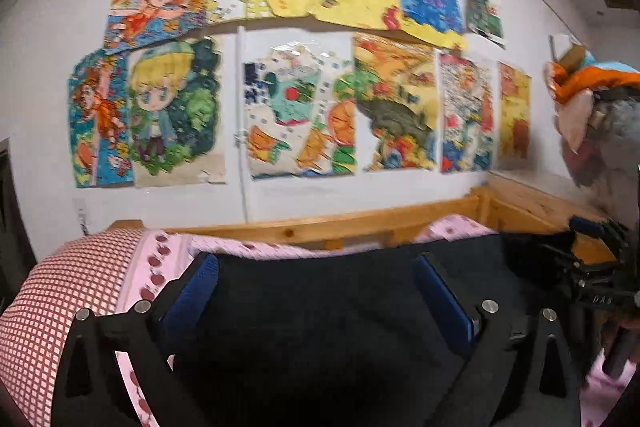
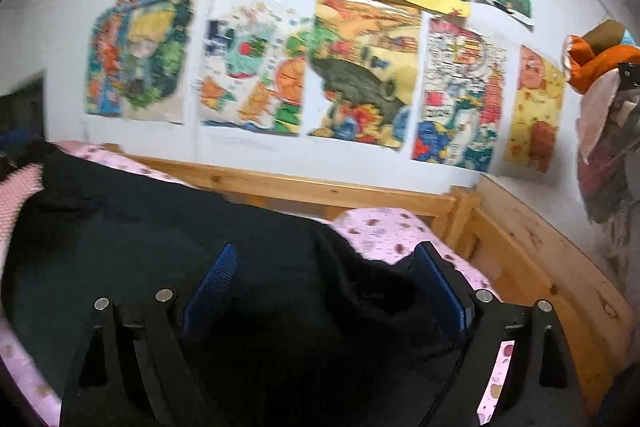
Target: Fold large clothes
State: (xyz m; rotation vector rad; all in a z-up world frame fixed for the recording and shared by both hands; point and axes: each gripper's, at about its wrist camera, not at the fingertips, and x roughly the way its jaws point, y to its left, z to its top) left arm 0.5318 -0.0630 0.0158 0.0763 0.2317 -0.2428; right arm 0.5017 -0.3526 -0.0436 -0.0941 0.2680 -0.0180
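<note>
Both claws wide, L claw [image 1: 316,291] & R claw [image 2: 326,283], above dark garment [image 1: 320,327], gripping nothing.

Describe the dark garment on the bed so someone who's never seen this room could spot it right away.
Below the wall of colourful drawings stands a pine bed frame with pink patterned sheets. The black garment lies spread across the sheets. It is the only plain, dark fabric there, beside a red-checked pillow.

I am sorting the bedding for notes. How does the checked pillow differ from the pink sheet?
The checked pillow has a fine red-and-white grid; the pink sheet carries scattered dark red spots. The pillow bulges up rounded; the sheet lies flat. The dark garment covers much of the sheet, not the pillow. Both are pinkish.
</note>
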